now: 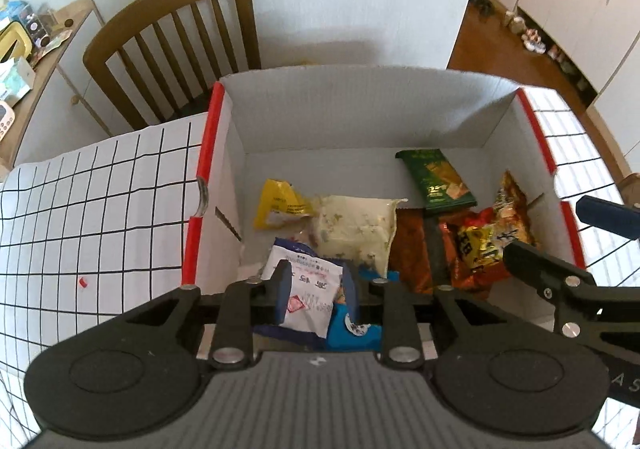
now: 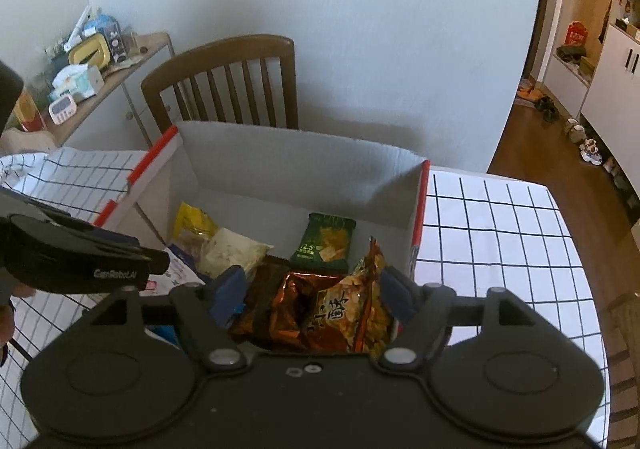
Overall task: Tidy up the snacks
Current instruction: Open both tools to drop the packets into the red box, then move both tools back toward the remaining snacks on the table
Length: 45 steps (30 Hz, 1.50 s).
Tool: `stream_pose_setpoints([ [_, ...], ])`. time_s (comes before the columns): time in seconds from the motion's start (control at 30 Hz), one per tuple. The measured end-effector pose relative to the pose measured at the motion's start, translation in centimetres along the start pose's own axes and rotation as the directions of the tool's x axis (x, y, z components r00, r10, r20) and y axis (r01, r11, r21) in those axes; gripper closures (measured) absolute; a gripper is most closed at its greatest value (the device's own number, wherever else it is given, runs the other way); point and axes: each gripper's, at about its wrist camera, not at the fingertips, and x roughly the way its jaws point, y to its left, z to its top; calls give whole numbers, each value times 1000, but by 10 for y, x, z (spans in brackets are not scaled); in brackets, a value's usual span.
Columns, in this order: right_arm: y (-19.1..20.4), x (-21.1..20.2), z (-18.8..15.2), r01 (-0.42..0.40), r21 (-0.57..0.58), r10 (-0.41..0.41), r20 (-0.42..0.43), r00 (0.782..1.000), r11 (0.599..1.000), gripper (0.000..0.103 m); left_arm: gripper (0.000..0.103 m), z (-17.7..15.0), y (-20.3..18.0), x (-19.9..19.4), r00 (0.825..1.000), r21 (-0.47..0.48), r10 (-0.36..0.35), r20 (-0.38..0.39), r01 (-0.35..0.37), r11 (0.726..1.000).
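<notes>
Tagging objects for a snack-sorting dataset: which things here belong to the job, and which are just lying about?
Job: cardboard box; green packet; yellow packet; white packet in the left claw.
Lying about: wooden chair; sideboard clutter.

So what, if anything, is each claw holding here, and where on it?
The left claw has a white packet between its fingers, at the middle; actual contact cannot be told. The right claw is open, holding nothing.

The box [image 1: 360,109] sits on the surface [image 1: 100,209], a chair [image 1: 176,49] behind it at eleven o'clock. Inside lie snack packs [image 1: 352,233]: one at twelve o'clock by the back wall, others clustered nearer.
</notes>
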Motion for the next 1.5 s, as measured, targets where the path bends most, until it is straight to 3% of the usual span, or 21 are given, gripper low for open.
stream_pose_setpoints([
  [0.5, 3, -72, -19, -46, 14, 45, 75, 996, 999, 8, 75, -34, -6, -74, 994, -13, -59, 90, 61, 998],
  [0.57, 5, -84, -23, -58, 5, 58, 89, 994, 998, 8, 70, -42, -7, -85, 992, -5, -67, 105, 68, 998],
  [0.63, 7, -96, -27, -67, -9, 67, 100, 993, 998, 7, 40, -50, -7, -97, 989, -5, -77, 128, 78, 997],
  [0.67, 9, -102, -30, -70, -16, 72, 109, 991, 997, 5, 35, -55, -6, -104, 986, -9, -84, 146, 87, 996],
  [0.9, 14, -133, -56, -116, -19, 118, 127, 985, 993, 1, 34, -89, -6, -137, 976, 5, -121, 184, 122, 993],
  [1.13, 22, -152, -80, -169, -41, 173, 106, 979, 985, 1, 20, -127, -7, -151, 972, -15, -147, 182, 152, 988],
  [1.33, 30, -157, -108, -185, -82, 191, 69, 979, 979, 1, 14, -155, -3, -143, 978, -108, -158, 133, 173, 979],
  [1.5, 34, -150, -130, -196, -99, 200, 34, 979, 976, 1, 14, -178, -7, -128, 987, -187, -133, 92, 148, 971],
])
